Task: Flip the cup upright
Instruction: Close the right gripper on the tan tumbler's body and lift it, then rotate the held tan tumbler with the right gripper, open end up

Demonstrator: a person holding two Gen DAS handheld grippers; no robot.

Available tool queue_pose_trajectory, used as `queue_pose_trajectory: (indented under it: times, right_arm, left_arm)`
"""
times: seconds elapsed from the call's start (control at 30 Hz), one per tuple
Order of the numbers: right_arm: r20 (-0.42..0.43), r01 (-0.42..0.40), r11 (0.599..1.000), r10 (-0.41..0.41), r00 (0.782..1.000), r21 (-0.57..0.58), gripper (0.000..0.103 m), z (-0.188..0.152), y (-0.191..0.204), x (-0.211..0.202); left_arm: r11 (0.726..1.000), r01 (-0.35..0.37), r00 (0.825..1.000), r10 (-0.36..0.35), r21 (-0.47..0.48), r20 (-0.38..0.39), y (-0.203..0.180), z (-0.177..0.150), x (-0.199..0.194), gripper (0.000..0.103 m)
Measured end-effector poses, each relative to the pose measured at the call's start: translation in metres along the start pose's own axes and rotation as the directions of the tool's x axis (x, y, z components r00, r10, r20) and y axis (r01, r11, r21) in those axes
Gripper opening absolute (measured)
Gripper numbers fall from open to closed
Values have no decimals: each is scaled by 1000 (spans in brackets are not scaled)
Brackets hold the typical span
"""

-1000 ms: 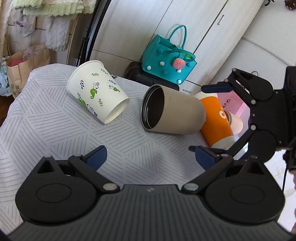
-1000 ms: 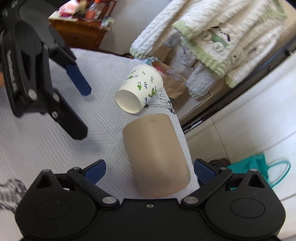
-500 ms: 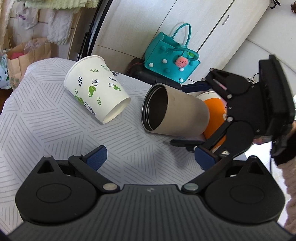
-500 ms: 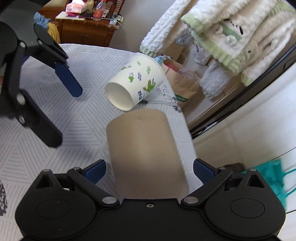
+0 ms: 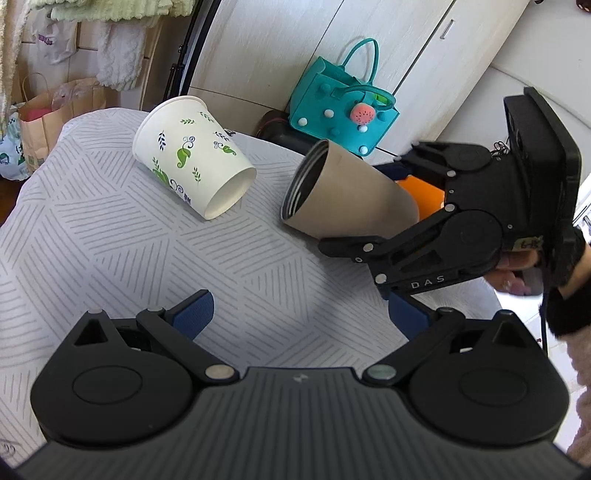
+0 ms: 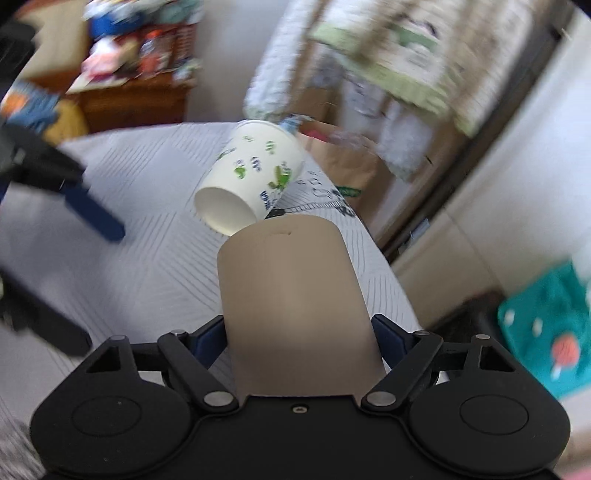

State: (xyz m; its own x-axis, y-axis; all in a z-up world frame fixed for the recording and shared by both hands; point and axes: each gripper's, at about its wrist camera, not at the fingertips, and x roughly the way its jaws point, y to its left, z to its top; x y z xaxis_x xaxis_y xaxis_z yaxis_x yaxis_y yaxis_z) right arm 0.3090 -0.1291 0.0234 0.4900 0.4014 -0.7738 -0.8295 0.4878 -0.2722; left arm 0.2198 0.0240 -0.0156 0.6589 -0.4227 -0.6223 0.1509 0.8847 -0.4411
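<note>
Right gripper (image 6: 301,334) clamps the tan cup (image 5: 347,201) near its base, both blue pads pressed to its sides, holding it tilted with the open mouth raised off the striped tablecloth (image 5: 110,236). Left gripper (image 5: 299,314) hovers wide apart over the cloth, holding nothing. A leaf-printed paper cup (image 5: 194,155) lies on its side nearby.

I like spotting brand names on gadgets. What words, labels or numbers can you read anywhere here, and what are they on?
"DAS": pale letters on a black link of the right gripper, which grips the tan cup.
Handwritten white sticker near that gripper's handle: too small to read.
Print near the base of the leaf-patterned paper cup: too small to read.
Print on the hanging white cloth: blurred.
Green print on the brown paper bag: blurred.
</note>
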Motion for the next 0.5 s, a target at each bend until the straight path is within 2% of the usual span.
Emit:
queue_pose_trajectory:
  times: [0.17, 0.27, 0.5]
  right_arm:
    - [-10, 4, 993, -3, 1000, 121, 86, -3, 6, -9]
    - [-20, -18, 978, 23, 1000, 210, 86, -4, 3, -17]
    - [-24, -10, 964, 17, 1000, 267, 85, -7, 14, -42]
  left_arm:
    - [1000, 24, 1000, -24, -9, 6, -1, -7, -12, 102]
    - [1000, 19, 1000, -19, -5, 17, -4, -12, -20, 102]
    - [1000, 21, 999, -21, 1, 31, -4, -22, -41, 102]
